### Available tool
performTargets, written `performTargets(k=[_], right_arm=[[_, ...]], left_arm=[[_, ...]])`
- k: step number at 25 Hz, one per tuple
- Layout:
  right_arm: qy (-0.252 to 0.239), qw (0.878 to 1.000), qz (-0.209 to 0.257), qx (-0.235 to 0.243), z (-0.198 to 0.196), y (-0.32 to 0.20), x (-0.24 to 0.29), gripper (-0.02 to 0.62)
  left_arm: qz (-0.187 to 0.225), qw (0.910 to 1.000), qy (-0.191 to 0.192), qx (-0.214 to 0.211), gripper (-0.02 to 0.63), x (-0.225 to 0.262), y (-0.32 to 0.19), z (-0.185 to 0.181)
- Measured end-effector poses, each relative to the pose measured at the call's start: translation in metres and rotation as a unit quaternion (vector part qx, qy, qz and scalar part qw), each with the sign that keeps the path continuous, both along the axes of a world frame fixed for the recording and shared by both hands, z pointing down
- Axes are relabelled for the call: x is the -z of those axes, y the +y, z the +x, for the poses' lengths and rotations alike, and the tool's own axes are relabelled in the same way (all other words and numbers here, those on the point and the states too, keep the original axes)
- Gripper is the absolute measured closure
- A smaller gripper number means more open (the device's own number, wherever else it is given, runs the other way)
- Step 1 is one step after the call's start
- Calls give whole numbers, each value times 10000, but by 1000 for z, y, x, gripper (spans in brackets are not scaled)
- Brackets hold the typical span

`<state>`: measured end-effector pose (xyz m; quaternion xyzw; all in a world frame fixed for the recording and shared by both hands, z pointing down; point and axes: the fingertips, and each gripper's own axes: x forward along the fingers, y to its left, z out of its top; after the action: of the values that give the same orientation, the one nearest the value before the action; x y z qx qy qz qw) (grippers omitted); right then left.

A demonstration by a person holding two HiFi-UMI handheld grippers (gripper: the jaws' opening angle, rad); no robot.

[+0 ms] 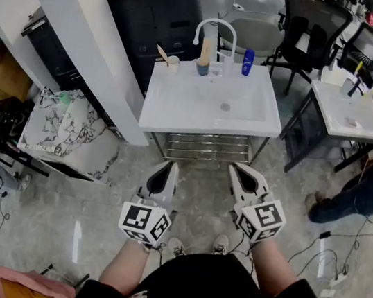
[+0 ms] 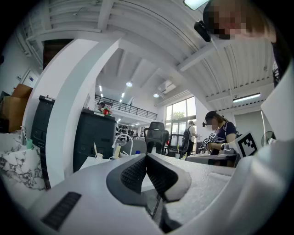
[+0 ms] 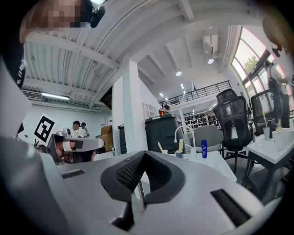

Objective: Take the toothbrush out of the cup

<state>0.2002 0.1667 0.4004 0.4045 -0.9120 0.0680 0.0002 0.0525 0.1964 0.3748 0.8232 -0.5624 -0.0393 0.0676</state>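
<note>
Basin: white rectangular ceramic washbasin (image 1: 178, 112) on a metal frame, ahead of both grippers.
Left gripper (image 1: 168, 166): clenched, empty, well short of the basin.
Right gripper (image 1: 235, 167): clenched, empty, alongside.
Cup: small pale cup (image 1: 172, 65), basin's back left corner.
Toothbrush: slim beige toothbrush (image 1: 162, 52), leaning inside that cup.

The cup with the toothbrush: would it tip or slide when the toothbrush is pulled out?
It may tip: the cup looks small, and the toothbrush leans on its rim. It may slide, as the sink looks smooth and glossy.
</note>
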Motion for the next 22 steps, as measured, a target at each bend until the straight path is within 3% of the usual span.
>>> performTargets(k=[22], right_arm=[[-79, 9997, 198, 140, 30, -11, 8, 590]], left_arm=[[133, 9998, 35, 141, 600, 5, -11, 31]])
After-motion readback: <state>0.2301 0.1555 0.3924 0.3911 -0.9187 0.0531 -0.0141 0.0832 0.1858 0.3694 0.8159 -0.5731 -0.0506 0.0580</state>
